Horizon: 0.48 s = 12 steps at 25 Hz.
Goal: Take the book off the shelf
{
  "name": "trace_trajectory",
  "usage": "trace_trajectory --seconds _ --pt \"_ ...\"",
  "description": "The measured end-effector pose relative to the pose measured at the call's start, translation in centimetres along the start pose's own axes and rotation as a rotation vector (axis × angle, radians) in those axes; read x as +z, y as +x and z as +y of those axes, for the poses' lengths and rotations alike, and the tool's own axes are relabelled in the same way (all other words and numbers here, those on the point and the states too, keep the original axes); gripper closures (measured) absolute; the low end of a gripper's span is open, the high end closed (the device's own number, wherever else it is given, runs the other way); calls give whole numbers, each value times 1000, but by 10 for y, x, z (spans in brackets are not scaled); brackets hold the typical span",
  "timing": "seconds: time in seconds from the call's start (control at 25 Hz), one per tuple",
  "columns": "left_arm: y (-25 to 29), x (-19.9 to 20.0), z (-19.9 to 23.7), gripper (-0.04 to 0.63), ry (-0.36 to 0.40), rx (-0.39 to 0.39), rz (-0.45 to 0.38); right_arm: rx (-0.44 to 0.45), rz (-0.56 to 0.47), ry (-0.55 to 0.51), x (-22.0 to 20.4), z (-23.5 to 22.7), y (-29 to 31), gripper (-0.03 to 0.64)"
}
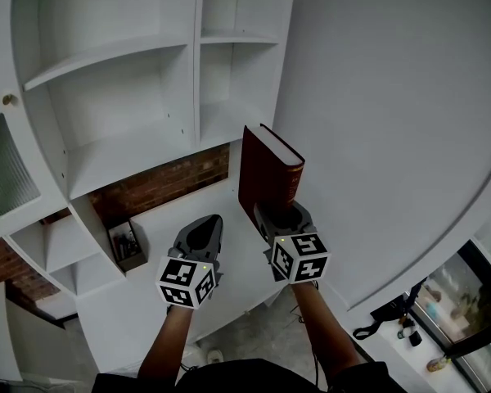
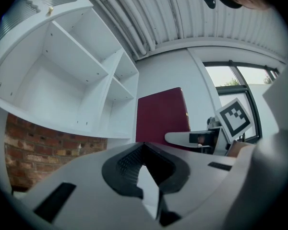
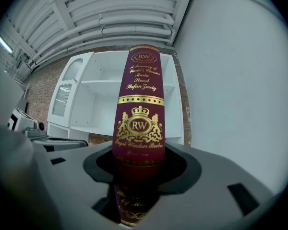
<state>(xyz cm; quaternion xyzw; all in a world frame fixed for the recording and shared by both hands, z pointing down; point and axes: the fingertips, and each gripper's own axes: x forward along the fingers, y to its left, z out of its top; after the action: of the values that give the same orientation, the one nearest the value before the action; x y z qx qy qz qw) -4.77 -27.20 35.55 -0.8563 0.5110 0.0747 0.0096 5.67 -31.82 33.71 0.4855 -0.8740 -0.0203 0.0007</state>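
The book [image 1: 268, 174] is held upright, clamped at its lower spine end between the jaws of the right gripper [image 1: 281, 213], just in front of the white shelf unit [image 1: 123, 150] and outside its compartments. The left gripper [image 1: 206, 223] is seen alongside, also before the shelf unit, jaws closed together on nothing

a: where's the book [image 1: 267, 170]?
b: upright in front of the white shelf unit [image 1: 123, 88], its lower end clamped in the right gripper [image 1: 280, 214].
a: and the left gripper [image 1: 206, 229]?
b: just beside it, jaws together, holding nothing, over the white ledge [image 1: 159, 219].
a: anything else?
b: 1 small dark box [image 1: 128, 245] in a lower cubby at the left, brick wall [image 1: 159, 185] showing behind the unit.
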Motion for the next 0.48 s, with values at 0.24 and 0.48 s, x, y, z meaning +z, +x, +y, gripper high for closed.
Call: trace_trajectory --seconds 0.24,0.48 --pt "-7 -5 -34 580 -35 0 5 13 -5 7 -3 -12 -33 385" --pt "-20 -2 -63 580 -22 24 -1 39 -23 14 -1 -15 -62 385"
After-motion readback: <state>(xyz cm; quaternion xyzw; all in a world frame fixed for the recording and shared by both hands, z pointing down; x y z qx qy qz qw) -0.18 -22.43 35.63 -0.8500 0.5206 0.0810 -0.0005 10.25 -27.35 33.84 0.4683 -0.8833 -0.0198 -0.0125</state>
